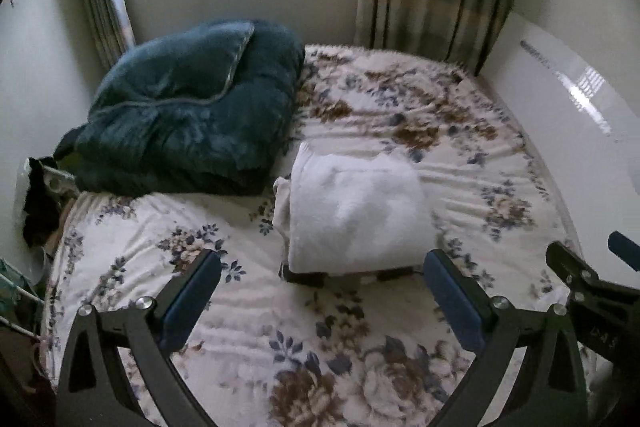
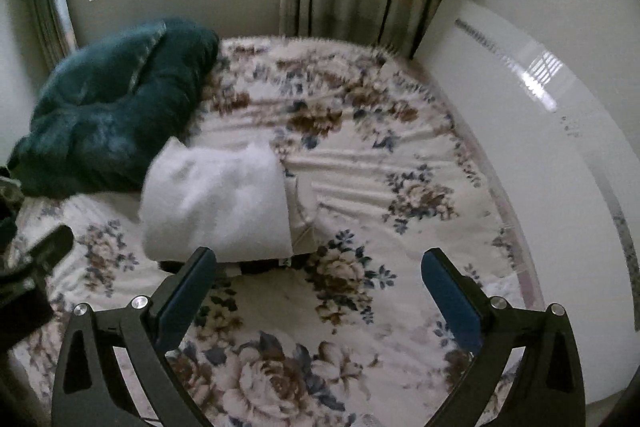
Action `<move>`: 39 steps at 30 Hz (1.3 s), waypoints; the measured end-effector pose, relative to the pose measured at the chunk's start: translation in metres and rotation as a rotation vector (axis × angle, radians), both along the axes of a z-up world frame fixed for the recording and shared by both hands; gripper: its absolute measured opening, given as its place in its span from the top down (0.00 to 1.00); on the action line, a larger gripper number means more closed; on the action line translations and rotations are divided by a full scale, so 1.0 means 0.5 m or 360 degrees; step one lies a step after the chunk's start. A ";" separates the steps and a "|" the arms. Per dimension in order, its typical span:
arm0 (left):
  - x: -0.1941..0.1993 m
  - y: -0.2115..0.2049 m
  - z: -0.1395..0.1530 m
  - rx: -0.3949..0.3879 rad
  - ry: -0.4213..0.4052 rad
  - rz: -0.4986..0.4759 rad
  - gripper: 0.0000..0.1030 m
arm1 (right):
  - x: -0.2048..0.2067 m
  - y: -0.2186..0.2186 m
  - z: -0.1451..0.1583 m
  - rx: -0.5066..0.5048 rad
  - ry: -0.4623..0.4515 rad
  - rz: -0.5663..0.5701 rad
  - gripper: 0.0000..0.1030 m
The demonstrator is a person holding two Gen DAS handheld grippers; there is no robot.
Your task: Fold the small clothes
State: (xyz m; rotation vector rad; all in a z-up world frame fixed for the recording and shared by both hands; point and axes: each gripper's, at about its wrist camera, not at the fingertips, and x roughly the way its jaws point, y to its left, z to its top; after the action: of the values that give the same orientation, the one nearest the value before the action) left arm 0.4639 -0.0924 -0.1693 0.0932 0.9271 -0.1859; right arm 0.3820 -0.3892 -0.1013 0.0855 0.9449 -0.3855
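Fingers (image 1: 202,277) spread; fluffy white garment (image 1: 356,215) folded.

A: Where's the garment (image 1: 356,211)?

B: On the bed (image 1: 248,311), mid-mattress, just beside the dark blanket (image 1: 192,107).

A: Its state?

B: White, soft, folded into a thick, roughly square bundle lying flat. Cream layers peek out at one side edge; something dark shows beneath its near edge, too blurred to identify.
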 end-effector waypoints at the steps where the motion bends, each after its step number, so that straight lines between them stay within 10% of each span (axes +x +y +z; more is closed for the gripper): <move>1: -0.024 0.000 0.026 -0.0010 -0.0011 -0.0007 0.00 | -0.029 0.005 0.037 -0.0006 -0.0032 0.0000 0.00; 17: -0.296 0.037 0.303 -0.0041 -0.0207 0.0072 0.00 | -0.385 0.083 0.402 -0.0117 -0.0369 0.0054 0.00; 39: -0.414 0.052 0.371 -0.0005 -0.0257 0.0159 0.00 | -0.487 0.118 0.490 -0.0092 -0.0417 0.0161 0.00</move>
State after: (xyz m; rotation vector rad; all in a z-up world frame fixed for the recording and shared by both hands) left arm 0.2569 -0.0663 0.0160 0.0578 0.7686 -0.0861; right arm 0.1386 -0.3301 0.1438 0.0344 0.6761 -0.2995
